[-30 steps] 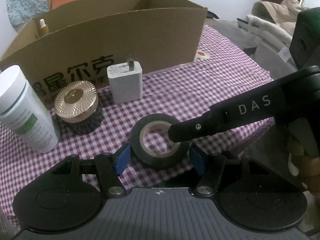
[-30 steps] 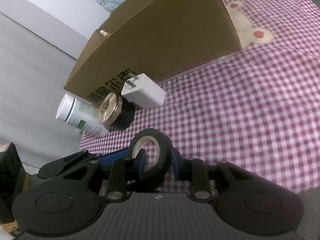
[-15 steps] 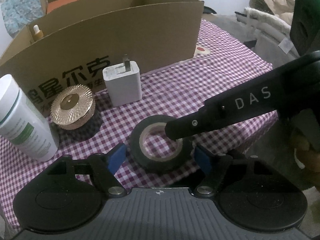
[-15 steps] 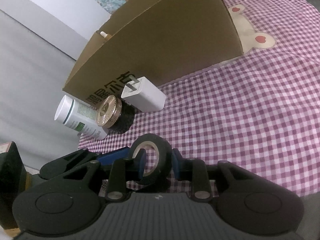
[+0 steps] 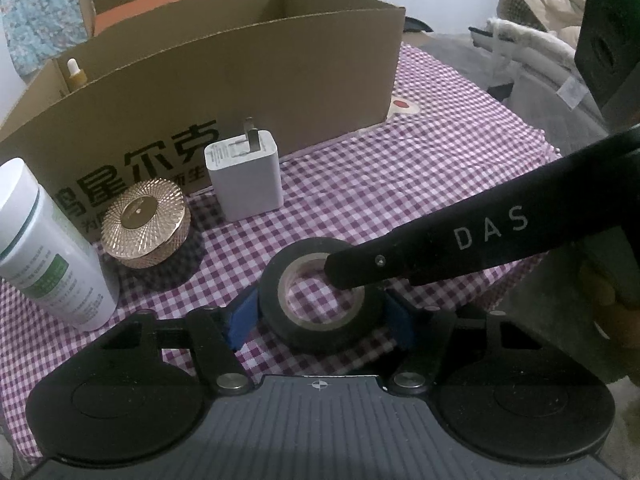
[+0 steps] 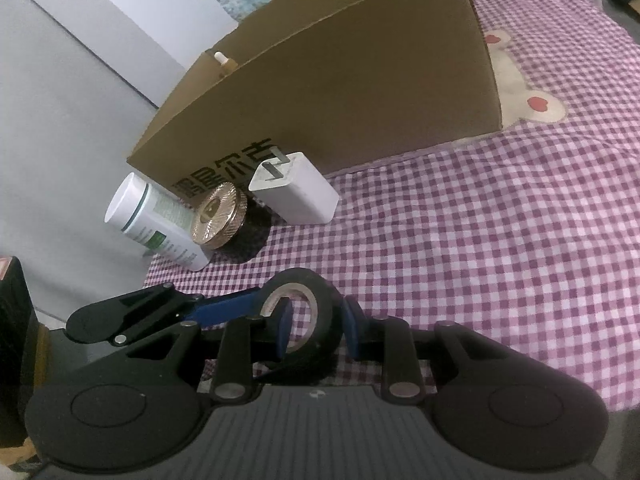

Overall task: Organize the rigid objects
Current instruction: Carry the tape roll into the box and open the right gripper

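Nearest the left wrist camera, one black tape roll (image 5: pixel 320 294) lies flat on the checked cloth (image 5: pixel 420 176), its hole facing up, squarely between the blue pads (image 5: pixel 240 316) of the left gripper (image 5: pixel 320 314). Those jaws are closing on the roll's outer wall from left and right; the pads look to be just at the rubber, but whether they press yet cannot be told.

The right gripper (image 6: pixel 314 326) comes in from the right and pinches the roll's right wall, one finger down inside the core, the other outside. Its jaws are narrow and clamped on the tape. Both grippers are at the roll, so neither is nearer.

Judgement: the coming move turns on this double hold. The roll has no long axis across the cloth; the left jaws span its full width, the right only its wall.

Farther back, in a row at the box front: one white bottle (image 5: pixel 48 256) at left, one gold-lidded jar (image 5: pixel 145 220), one white charger plug (image 5: pixel 246 178), prongs up.

Farthest, one open cardboard box (image 5: pixel 248 80), one dropper bottle (image 5: pixel 76 74) showing at its left end.
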{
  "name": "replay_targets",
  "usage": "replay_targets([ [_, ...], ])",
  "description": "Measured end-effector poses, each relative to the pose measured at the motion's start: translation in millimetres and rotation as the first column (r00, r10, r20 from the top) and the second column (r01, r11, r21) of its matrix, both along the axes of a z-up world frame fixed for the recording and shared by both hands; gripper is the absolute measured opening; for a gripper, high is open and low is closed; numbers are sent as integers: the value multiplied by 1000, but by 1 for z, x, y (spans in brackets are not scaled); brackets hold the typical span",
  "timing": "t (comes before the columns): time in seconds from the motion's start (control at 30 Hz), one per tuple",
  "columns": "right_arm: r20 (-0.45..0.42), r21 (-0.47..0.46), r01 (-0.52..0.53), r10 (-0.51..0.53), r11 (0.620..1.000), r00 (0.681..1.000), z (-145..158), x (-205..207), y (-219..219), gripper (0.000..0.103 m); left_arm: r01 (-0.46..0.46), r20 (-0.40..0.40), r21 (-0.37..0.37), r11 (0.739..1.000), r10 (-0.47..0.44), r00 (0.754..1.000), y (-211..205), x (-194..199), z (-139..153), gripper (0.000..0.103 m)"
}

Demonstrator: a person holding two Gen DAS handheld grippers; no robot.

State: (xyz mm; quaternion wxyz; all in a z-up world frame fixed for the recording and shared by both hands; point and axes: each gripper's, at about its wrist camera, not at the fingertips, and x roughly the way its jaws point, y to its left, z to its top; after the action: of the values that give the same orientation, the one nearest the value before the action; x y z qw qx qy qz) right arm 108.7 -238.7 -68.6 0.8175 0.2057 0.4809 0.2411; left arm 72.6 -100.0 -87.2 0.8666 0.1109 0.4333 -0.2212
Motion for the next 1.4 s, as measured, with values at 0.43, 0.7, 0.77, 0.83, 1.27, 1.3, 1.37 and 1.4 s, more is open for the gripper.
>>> replay_targets([
  [0.43,36,-1,26,-26,1000,999,15,-8,-3,25,-22,52,-13,1000,23,998,0,-7,23,66],
  [0.7,166,21,28,-31,999,986,66,-12,-3,25,-65,190,-43,997,72,979,6,-15,71,66],
  [0.77,205,35,20,-27,999,978,81,-8,-2,25,-80,227,-52,995,89,970,10,-13,85,66],
  [0.83,246,38,3,-12,999,969,96,-2,0,25,-95,259,-58,994,107,960,13,-6,100,66],
  [1.27,158,63,-161,149,985,976,128,142,48,25,-197,110,11,980,194,975,48,118,137,66],
  [1.3,121,66,-168,159,984,980,122,156,51,25,-202,60,21,979,200,978,51,134,132,66],
  [1.37,47,65,-182,180,981,983,108,177,63,25,-211,-26,35,977,212,977,55,156,121,66],
  [1.4,7,69,-183,183,981,983,99,189,66,25,-213,-59,41,976,215,975,58,165,115,66],
])
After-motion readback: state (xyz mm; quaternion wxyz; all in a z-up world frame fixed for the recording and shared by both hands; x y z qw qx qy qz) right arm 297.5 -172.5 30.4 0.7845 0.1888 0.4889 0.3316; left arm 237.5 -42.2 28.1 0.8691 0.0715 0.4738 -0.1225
